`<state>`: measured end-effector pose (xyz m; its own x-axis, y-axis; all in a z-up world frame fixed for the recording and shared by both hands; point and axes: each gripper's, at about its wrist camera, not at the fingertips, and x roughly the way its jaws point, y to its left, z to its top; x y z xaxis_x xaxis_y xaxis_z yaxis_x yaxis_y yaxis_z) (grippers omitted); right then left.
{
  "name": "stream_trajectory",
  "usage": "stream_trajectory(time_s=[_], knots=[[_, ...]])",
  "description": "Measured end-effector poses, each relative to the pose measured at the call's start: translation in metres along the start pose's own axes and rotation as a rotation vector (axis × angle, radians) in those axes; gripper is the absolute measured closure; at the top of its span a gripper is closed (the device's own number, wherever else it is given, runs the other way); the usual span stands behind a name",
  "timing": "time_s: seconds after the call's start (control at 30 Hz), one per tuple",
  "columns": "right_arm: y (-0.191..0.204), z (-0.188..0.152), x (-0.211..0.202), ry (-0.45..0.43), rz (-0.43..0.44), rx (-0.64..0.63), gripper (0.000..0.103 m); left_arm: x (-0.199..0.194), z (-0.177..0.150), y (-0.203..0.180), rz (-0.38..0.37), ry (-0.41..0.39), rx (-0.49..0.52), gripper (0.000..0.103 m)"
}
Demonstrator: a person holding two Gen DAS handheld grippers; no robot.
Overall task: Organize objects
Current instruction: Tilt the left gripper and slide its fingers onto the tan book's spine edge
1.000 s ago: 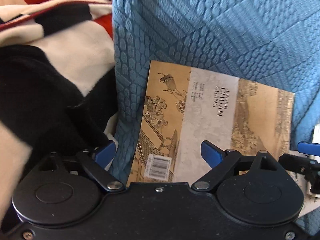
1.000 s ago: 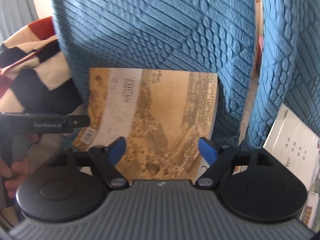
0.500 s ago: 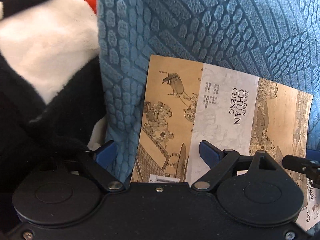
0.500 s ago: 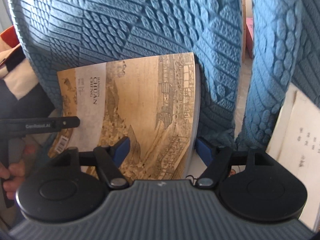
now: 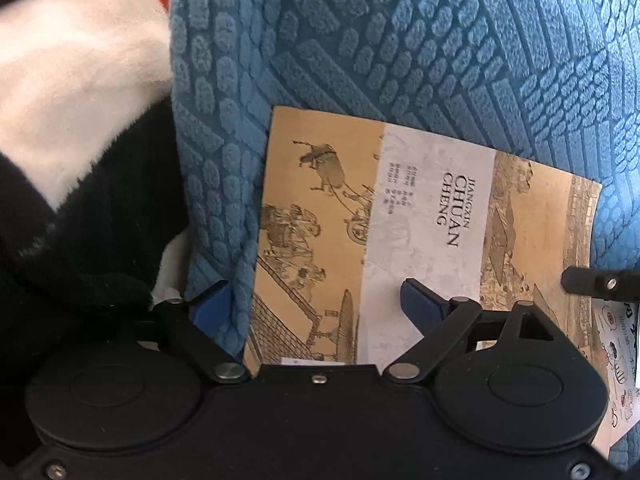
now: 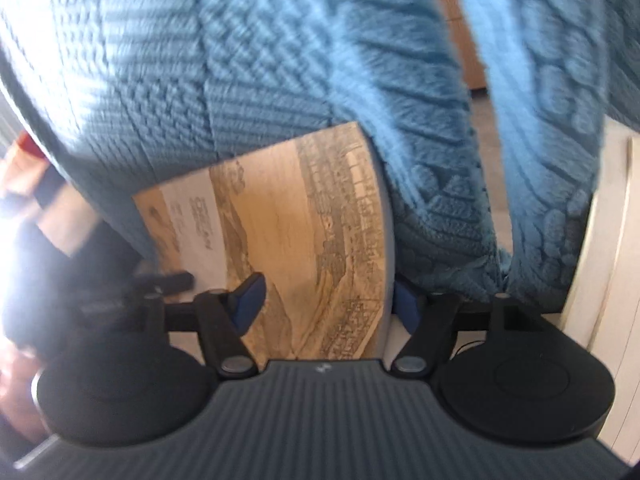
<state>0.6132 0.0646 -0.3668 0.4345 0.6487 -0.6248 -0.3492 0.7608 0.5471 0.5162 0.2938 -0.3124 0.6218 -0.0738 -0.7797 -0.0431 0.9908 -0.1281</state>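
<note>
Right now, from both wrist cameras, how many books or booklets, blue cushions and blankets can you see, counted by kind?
Tan book with an old painted scene on its cover: 1
White illustrated booklet: 1
Blue textured cushions: 2
Fleece blanket in white, black and red: 1
Total: 5

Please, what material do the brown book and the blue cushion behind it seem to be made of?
Book: likely paper or thin card, matte printed cover; flat, with sharp straight edges. Blue cushion: apparently soft plush fabric, raised brick-like texture, fuzzy surface; the exact fibre cannot be told.

Blue textured cushion (image 5: 400, 40) upright; fleece blanket (image 5: 72, 80) — white, black, red — just left.
</note>
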Motion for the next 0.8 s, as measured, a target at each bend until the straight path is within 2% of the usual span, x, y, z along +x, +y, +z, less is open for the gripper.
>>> stream_trajectory(time_s=[0.1,0.17,0.27,0.5,0.63,0.67,0.73,0.8], knots=[[-0.011,0.002,-0.007,-0.006,0.066,0.047,0.045,0.003,-0.003,0.000,-0.015,-0.004,-0.003,0.012],[-0.018,0.000,-0.010,-0.005,0.091,0.062,0.056,0.004,-0.003,-0.001,-0.022,-0.003,-0.006,0.012],[-0.022,0.004,-0.019,-0.009,0.133,0.092,0.065,0.007,-0.004,0.000,-0.034,-0.005,-0.007,0.012],[-0.044,-0.003,-0.035,-0.036,0.352,0.176,0.068,0.013,-0.003,0.011,-0.064,-0.015,-0.012,0.010],[-0.055,-0.002,-0.036,-0.020,0.436,0.200,0.067,0.012,-0.009,0.019,-0.065,-0.018,-0.010,0.009],[-0.056,-0.002,-0.035,-0.009,0.455,0.202,0.068,0.023,-0.010,0.018,-0.069,-0.020,-0.010,0.009],[-0.052,-0.001,-0.033,0.030,0.446,0.161,0.068,0.035,-0.011,0.013,-0.065,-0.019,0.002,0.008],[-0.037,0.000,-0.028,0.062,0.347,0.073,0.068,0.030,-0.011,0.016,-0.046,-0.019,0.009,0.008]])
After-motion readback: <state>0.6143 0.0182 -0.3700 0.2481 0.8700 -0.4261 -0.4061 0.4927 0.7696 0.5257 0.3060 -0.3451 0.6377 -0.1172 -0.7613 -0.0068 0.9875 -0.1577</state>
